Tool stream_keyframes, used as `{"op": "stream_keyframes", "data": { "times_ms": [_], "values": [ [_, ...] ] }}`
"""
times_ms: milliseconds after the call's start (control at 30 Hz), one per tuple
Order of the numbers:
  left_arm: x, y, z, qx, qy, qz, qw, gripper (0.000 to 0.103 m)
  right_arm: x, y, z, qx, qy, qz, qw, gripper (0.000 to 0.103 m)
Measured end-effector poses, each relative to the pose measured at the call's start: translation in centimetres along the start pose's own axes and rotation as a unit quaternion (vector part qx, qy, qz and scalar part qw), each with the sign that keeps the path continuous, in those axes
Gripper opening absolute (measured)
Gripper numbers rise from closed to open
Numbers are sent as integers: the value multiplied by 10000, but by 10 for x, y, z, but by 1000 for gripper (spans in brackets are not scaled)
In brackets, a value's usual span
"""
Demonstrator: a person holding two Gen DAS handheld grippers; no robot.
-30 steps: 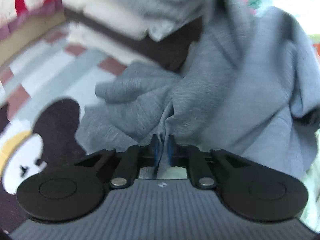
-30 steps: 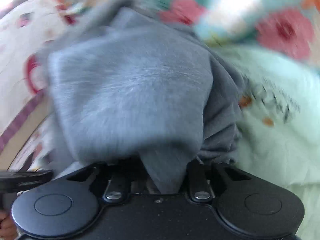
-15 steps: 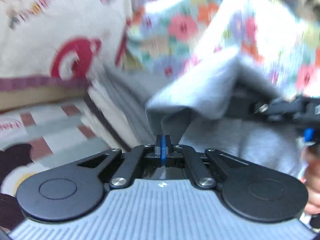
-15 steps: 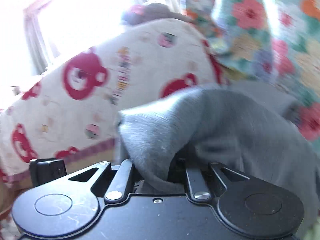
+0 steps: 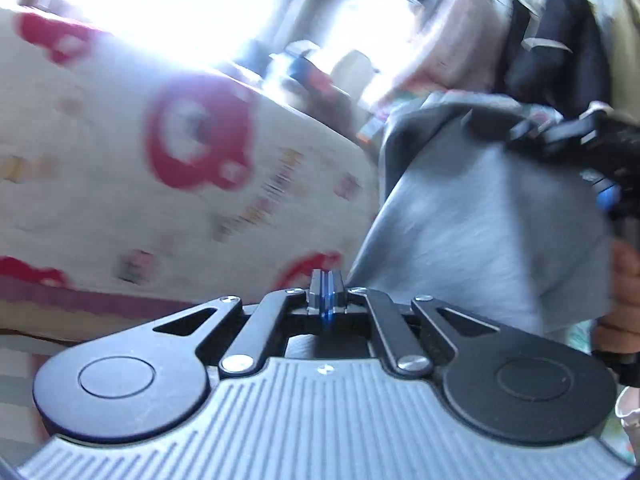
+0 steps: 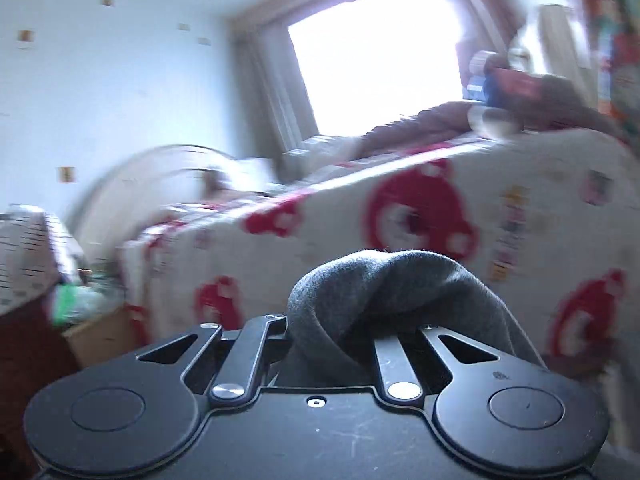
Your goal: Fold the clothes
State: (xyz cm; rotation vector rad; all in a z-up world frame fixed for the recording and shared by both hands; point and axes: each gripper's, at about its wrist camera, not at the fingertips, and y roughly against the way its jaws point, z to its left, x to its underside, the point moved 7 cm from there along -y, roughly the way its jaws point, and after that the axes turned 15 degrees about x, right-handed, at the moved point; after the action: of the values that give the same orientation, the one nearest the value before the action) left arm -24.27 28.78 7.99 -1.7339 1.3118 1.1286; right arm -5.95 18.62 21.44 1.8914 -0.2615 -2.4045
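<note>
1. The grey garment [image 5: 480, 216] is up in the air. It hangs between the two grippers, in front of the bed with the red bear blanket [image 5: 120, 184].
2. The left gripper [image 5: 325, 292] has its jaws pressed close together. One corner of the garment runs right down to them, so it looks like they pinch that thin corner.
3. The right gripper [image 5: 524, 136] is higher up and bites a thick bunch of the garment. In its own view a fat grey roll sits between its jaws. A hand [image 5: 624, 288] holds its handle.
4. I think the garment is being held up so it can hang open. This could be to spread it out for folding, or to bring one part over another. The pictures are too blurry to tell which.
5. To do this well, both pinches should be firm, because the left one has only a tiny bit of cloth and could slip.
6. The cloth between the grippers should be pulled gently straight, not twisted.
7. The right bunch is lumpy, so the edge there may not come out neat. Slow, even moves will help.
</note>
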Motion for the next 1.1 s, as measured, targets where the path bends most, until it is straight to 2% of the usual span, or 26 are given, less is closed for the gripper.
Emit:
{"op": "stream_keyframes", "data": {
  "times_ms": [100, 133, 167, 200, 267, 333, 400, 500, 567, 633, 700, 767, 867, 933, 1033, 1100],
  "values": [
    [-8, 47, 35, -687, 59, -120, 9975, 2, 3, -24, 58, -782, 178, 75, 9967, 15],
    [-3, 60, 51, -997, 142, -34, 9949, 3, 5, -32, 77, -1040, 236, 111, 9942, 17],
    [3, 72, 67, -1306, 225, 52, 9912, 4, 16, -49, 89, -1241, 290, 377, 9911, 23],
    [10, 85, 83, -1620, 313, 164, 9862, 5, 37, -72, 93, -1134, 369, 792, 9897, 31],
    [40, 106, 117, -2181, 544, 600, 9726, 8, 79, -115, 98, -909, 514, 1610, 9814, 39],
    [74, 125, 147, -2637, 778, 1064, 9556, 8, 113, -115, 66, -505, 274, 2094, 9761, 42],
    [112, 139, 166, -2835, 946, 1469, 9429, 10, 147, -114, 35, -98, 32, 2569, 9664, 42],
    [155, 152, 179, -2906, 1175, 1826, 9319, 22, 197, -112, -12, 512, -330, 3259, 9435, 42],
    [175, 152, 185, -2840, 1338, 1931, 9296, 30, 230, -108, -44, 916, -568, 3689, 9232, 46],
    [190, 149, 188, -2734, 1477, 1999, 9292, 37, 232, -74, -80, 1310, -722, 3677, 9178, 48],
    [201, 141, 190, -2605, 1549, 2059, 9305, 42, 233, -41, -116, 1703, -873, 3658, 9108, 56],
    [210, 129, 190, -2459, 1566, 2113, 9329, 42, 235, -14, -147, 2183, -884, 3584, 9034, 59],
    [208, 102, 184, -2235, 1305, 2224, 9400, 50, 236, 26, -193, 2894, -898, 3459, 8880, 63],
    [202, 82, 180, -2165, 1007, 2311, 9432, 58, 239, 43, -213, 3367, -836, 3438, 8726, 63],
    [196, 55, 178, -2173, 632, 2382, 9445, 67, 247, 51, -229, 3680, -707, 3428, 8615, 63],
    [194, 40, 184, -2198, 577, 2398, 9438, 73, 250, 50, -238, 3769, -807, 3422, 8569, 63]
  ]
}}
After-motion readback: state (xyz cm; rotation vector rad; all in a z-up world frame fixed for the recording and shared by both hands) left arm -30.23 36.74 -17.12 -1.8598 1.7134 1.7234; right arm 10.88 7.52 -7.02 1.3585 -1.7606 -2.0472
